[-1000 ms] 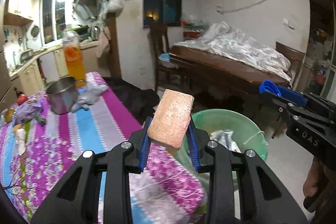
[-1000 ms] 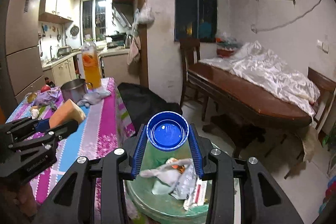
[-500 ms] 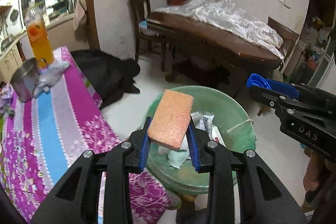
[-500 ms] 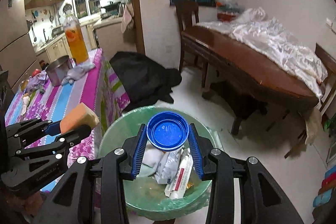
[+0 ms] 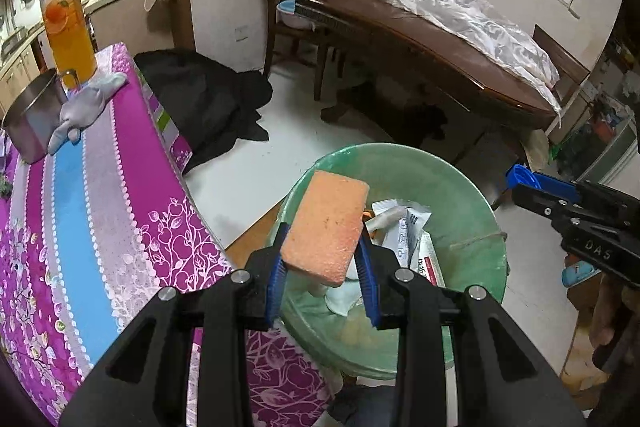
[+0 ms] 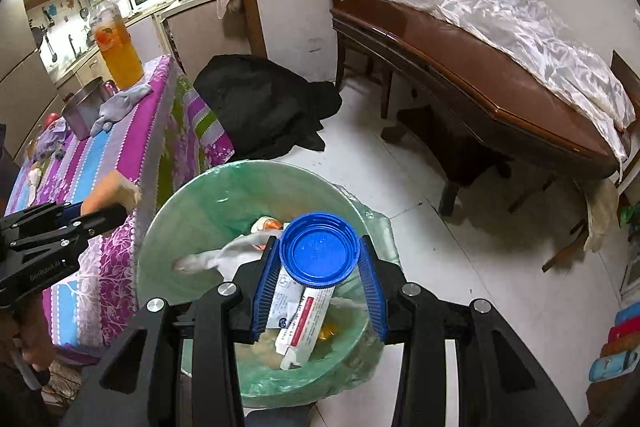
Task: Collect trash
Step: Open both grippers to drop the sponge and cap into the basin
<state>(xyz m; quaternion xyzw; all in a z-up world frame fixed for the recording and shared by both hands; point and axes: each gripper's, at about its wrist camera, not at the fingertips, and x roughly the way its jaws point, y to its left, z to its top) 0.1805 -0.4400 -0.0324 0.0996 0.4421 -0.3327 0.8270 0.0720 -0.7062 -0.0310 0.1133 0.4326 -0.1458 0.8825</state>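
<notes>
My left gripper (image 5: 322, 263) is shut on an orange sponge (image 5: 326, 225) and holds it above the near rim of a bin lined with a green bag (image 5: 448, 187). My right gripper (image 6: 319, 275) is shut on a blue bottle cap (image 6: 318, 254) and holds it over the same bin (image 6: 200, 203). Wrappers and a white box (image 6: 306, 323) lie inside the bin. The right gripper also shows at the right of the left wrist view (image 5: 520, 183), and the left gripper at the left of the right wrist view (image 6: 100, 211).
A table with a purple and blue striped cloth (image 5: 88, 195) stands left of the bin, with a steel pot (image 5: 30, 123), a grey rag (image 5: 86, 107) and an orange drink bottle (image 5: 68, 31). A black cloth (image 5: 208, 99) lies on the floor. A brown wooden table (image 5: 420, 39) stands behind.
Both grippers have tilted down and moved over the bin, each still holding its item. The bin now fills more of both views.
</notes>
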